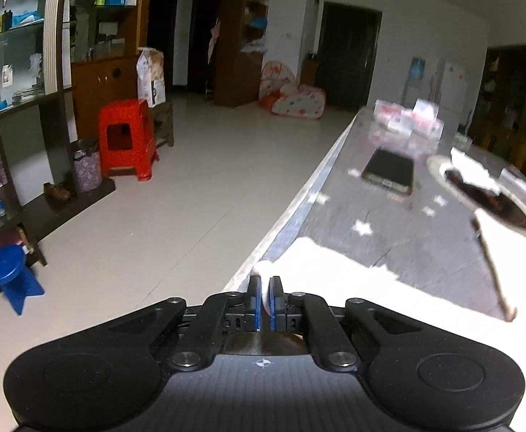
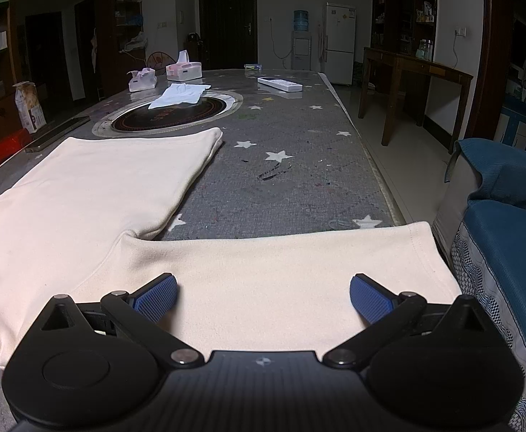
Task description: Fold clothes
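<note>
1 cream garment [image 2: 94,187], 2 grippers: left gripper [image 1: 265,300] clamped, right gripper [image 2: 263,297] spread

You are looking across a pale tiled floor [image 1: 176,180] toward dark wooden shelving [image 1: 29,72], a red stool [image 1: 126,136] and a dark door [image 2: 227,21]; a white fridge [image 2: 339,43] is standing against the far wall

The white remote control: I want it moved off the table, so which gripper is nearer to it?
Probably right. The right gripper hovers open over the shirt sleeve, facing the white remote control at the far end. The left gripper, clamping the shirt, doesn't see it.
</note>
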`<state>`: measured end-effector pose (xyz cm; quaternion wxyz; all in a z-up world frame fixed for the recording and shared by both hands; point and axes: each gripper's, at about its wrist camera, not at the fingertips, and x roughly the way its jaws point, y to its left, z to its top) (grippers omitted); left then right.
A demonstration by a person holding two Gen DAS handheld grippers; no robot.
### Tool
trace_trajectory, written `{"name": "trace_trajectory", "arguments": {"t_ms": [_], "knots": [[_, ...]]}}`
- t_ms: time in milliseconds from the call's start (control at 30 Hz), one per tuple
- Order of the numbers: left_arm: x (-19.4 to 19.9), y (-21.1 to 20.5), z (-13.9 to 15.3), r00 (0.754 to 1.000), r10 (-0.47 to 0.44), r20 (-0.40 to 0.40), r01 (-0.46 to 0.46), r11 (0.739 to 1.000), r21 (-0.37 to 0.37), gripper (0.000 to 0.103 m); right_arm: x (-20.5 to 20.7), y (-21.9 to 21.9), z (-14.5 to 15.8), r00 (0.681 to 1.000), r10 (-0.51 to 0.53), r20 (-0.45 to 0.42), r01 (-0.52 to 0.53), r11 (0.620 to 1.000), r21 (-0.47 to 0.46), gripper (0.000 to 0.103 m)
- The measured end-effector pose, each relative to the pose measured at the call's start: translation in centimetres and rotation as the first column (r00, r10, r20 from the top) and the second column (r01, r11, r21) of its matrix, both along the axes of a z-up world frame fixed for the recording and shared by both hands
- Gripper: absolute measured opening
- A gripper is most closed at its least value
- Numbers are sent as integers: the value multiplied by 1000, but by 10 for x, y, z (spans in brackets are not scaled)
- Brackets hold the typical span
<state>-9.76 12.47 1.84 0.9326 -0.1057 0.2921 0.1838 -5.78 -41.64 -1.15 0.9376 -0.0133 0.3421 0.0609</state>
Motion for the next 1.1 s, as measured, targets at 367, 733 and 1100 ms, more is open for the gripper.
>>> {"name": "trace_trajectory", "arguments": {"t_ms": [367, 733, 1100], "knots": [[12, -64, 0, 970, -242, 8, 242, 966, -88, 10, 0, 0, 0, 1000, 0, 0, 0, 1000, -3, 103], [26, -139, 5, 867, -495, 52, 496, 853, -161, 10, 0, 0, 0, 1000, 0, 0, 0, 1000, -2, 103], [6, -120, 8, 872, -483, 74, 489, 863, -128, 15, 0, 0, 0, 1000, -1, -1, 1, 1000, -1, 103]]}}
